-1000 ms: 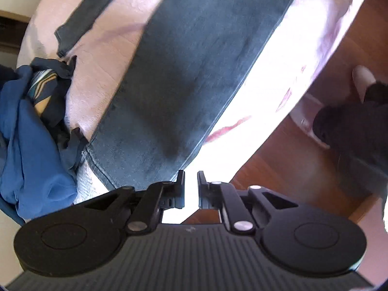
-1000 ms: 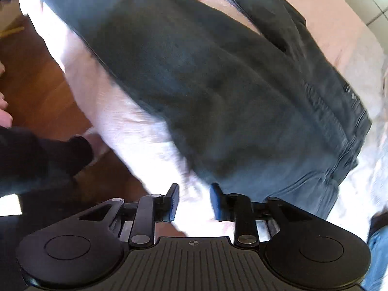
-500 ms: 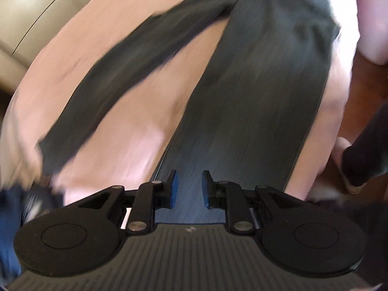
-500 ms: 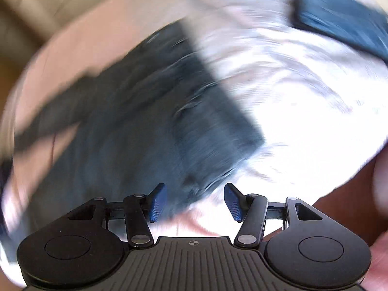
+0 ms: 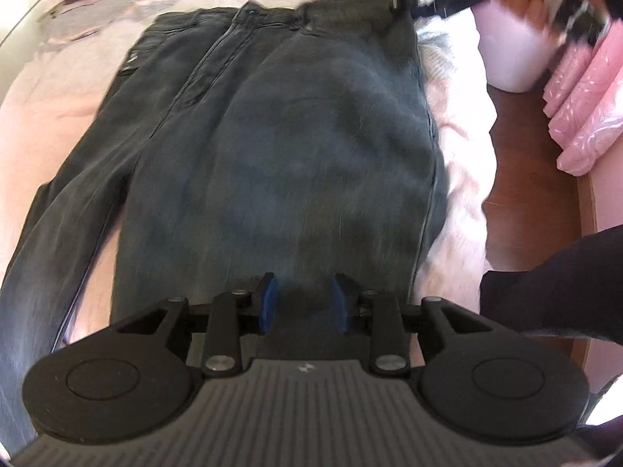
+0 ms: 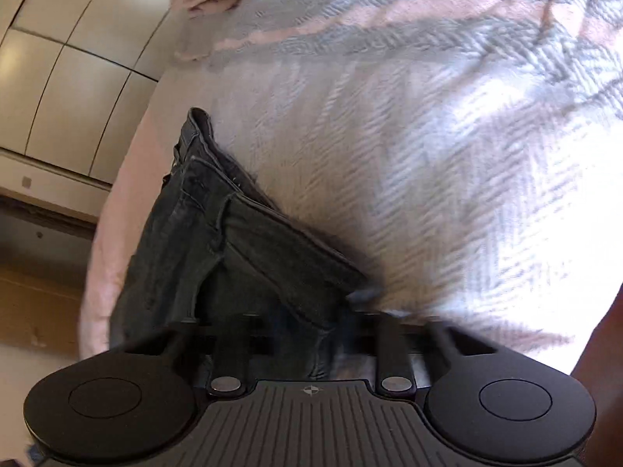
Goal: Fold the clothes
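Dark grey jeans (image 5: 292,136) lie flat on the bed, waistband at the far end. My left gripper (image 5: 303,303) hovers over the upper leg. Its jaws are opening, and the blue pads stand apart with cloth only beneath them. At the far right waistband corner a hand holds my right gripper (image 5: 412,4), blurred. In the right wrist view the jeans (image 6: 241,241) run from that corner into my right gripper (image 6: 315,327). Its jaws are closing on the waistband corner, and the fingers are smeared by motion.
The bed carries a pink sheet (image 5: 50,97) and a white herringbone blanket (image 6: 428,155). A white bin (image 5: 510,50) and pink patterned bundles (image 5: 584,97) stand on the wooden floor (image 5: 525,194) to the right. A dark-clad leg (image 5: 553,280) is close by. Cream wardrobe panels (image 6: 78,78) line the left.
The left view has swept up the trouser leg toward the waistband and its jaws have widened. The right view has rolled round and dropped onto the waistband corner, its jaws narrowing.
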The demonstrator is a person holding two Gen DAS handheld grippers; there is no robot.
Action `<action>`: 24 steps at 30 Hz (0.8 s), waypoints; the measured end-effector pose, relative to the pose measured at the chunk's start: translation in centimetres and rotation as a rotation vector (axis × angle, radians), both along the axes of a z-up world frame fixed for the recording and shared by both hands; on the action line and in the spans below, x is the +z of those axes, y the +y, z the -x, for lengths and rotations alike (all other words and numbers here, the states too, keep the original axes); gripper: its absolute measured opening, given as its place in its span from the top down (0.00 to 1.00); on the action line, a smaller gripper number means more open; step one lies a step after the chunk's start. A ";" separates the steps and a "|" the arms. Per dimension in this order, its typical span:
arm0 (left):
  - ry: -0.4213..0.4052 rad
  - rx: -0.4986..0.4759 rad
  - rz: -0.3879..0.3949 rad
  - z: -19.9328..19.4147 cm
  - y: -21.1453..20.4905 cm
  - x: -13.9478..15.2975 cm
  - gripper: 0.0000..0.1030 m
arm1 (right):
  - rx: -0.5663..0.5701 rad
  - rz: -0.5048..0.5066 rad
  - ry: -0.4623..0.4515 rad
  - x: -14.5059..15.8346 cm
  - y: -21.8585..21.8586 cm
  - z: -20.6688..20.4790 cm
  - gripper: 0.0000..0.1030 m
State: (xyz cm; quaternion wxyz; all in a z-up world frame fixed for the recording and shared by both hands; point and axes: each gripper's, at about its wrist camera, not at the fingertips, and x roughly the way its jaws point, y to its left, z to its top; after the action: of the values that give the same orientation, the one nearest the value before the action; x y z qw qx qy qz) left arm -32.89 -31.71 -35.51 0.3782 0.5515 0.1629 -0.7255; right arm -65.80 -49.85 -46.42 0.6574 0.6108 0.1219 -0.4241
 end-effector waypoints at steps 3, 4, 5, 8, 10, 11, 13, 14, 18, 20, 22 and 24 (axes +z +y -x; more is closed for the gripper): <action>0.032 0.003 0.004 1.7 -1.4 0.5 0.74 | 0.021 0.067 -0.013 3.6 -1.2 2.7 0.88; 0.034 0.005 0.002 2.2 -1.8 0.5 0.74 | 0.059 0.091 0.009 4.3 -1.8 3.0 0.88; 0.027 0.006 -0.011 2.6 -2.2 0.1 0.74 | 0.096 0.115 0.032 5.0 -2.3 3.3 0.88; -0.002 -0.002 -0.060 3.0 -2.5 -0.7 0.74 | 0.162 0.054 0.081 3.7 -3.7 2.6 0.87; -0.010 0.003 -0.052 2.1 -1.8 0.3 0.74 | 0.178 0.016 0.114 3.1 -3.9 2.3 0.82; -0.008 0.024 -0.043 1.4 -1.3 1.0 0.74 | 0.189 0.019 0.140 3.4 -3.9 2.2 0.72; -0.011 0.080 -0.023 -0.6 -0.6 2.2 0.72 | 0.210 0.047 0.208 4.7 -3.6 1.8 0.52; -0.022 0.111 -0.011 -1.9 -0.1 2.6 0.71 | 0.221 0.064 0.245 5.5 -3.4 1.7 0.51; -0.096 0.230 0.038 -8.0 1.9 3.9 0.67 | 0.258 0.167 0.401 9.2 -2.4 -1.1 0.51; -0.137 0.270 0.036 -11.7 3.0 3.5 0.64 | 0.270 0.240 0.458 11.1 -1.6 -2.9 0.51; -0.178 0.309 0.033 -15.4 4.1 3.0 0.63 | 0.292 0.289 0.464 12.5 -0.9 -5.3 0.51; -0.201 0.339 0.011 -19.2 5.3 2.0 0.62 | 0.334 0.319 0.457 13.3 0.0 -8.4 0.51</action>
State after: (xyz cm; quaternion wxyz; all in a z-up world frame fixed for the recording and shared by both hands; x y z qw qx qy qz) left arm -13.71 -26.45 -33.55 0.5124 0.5837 0.2107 -0.5935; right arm -57.39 -49.89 -33.13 0.7611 0.3606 0.2969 -0.4501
